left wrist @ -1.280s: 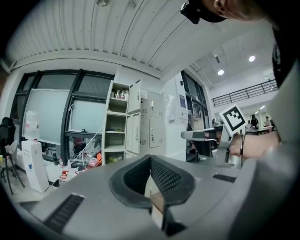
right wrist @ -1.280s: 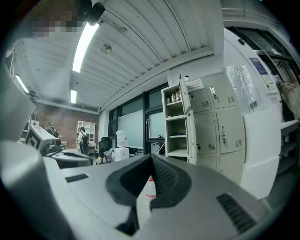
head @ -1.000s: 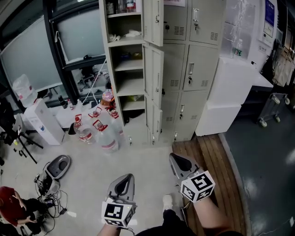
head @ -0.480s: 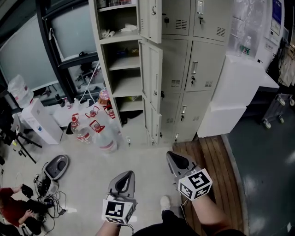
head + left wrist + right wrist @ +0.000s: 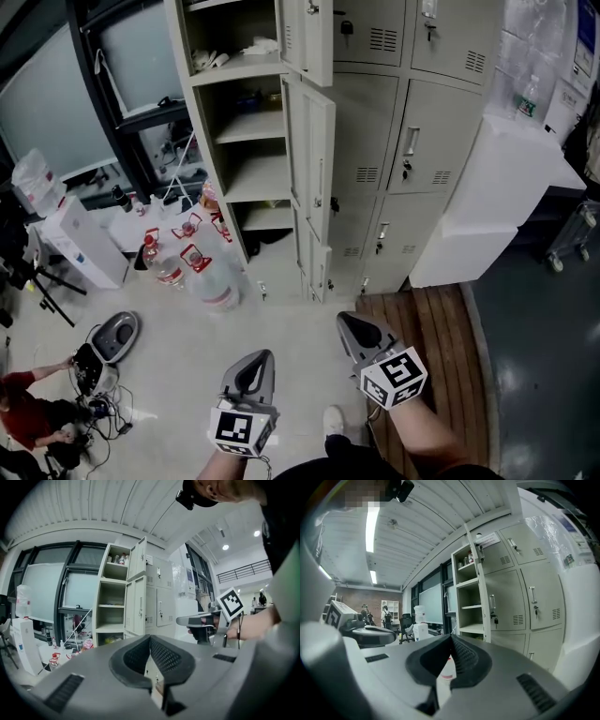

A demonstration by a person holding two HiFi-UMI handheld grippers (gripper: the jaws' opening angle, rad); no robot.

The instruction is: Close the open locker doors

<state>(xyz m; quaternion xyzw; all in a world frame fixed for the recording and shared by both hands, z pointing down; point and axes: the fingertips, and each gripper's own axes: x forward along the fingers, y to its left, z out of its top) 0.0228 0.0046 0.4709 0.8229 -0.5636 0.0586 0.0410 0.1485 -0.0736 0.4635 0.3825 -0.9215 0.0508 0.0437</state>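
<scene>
Three doors (image 5: 316, 164) hang open on the locker (image 5: 427, 141), well ahead. My left gripper (image 5: 253, 367) and right gripper (image 5: 358, 328) are clenched, empty. Best push each near its free edge, flat, until latched.

**Nothing here can be read**

From where I stand, no word, brand or number comes out clearly. The marker cube (image 5: 241, 430) on the left gripper (image 5: 263, 355) and the marker cube (image 5: 394, 378) on the right gripper (image 5: 345, 317) carry black-and-white square patterns, not letters. The water jugs (image 5: 214, 286) on the floor beside the lockers wear red labels, their print too small to tell. A white paper notice (image 5: 487, 540) sits on a top locker door, its lines only a blur. A blue poster (image 5: 586, 37) hangs on the far right wall, and a small bottle (image 5: 530, 98) on the white box (image 5: 511, 169) has a label; neither is legible.
</scene>
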